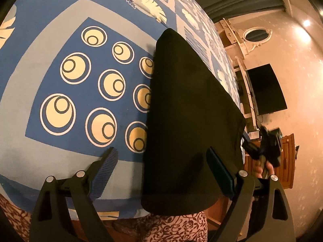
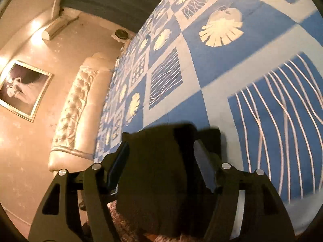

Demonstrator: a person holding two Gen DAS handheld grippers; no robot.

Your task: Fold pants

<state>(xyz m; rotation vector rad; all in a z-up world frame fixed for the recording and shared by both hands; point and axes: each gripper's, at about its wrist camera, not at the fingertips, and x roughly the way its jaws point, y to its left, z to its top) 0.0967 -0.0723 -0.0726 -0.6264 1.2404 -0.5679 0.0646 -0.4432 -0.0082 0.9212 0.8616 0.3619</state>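
Note:
The black pants (image 1: 189, 113) lie as a long folded strip on the blue patterned bed cover (image 1: 60, 26), one end hanging over the near edge. My left gripper (image 1: 161, 161) is open, with the pants' near end lying between its fingers. The right gripper shows at the right edge of the left wrist view (image 1: 266, 147), held in a hand. In the right wrist view the right gripper (image 2: 161, 151) is open, with a bunched part of the black pants (image 2: 157, 171) between its fingers, above the bed cover (image 2: 201, 60).
A tufted cream headboard (image 2: 80, 104) and a framed picture (image 2: 22, 88) stand on the wall to the left of the bed. A dark screen (image 1: 264, 88) and wooden cabinet (image 1: 282, 159) are to the right. The person's patterned clothing (image 1: 181, 227) is below.

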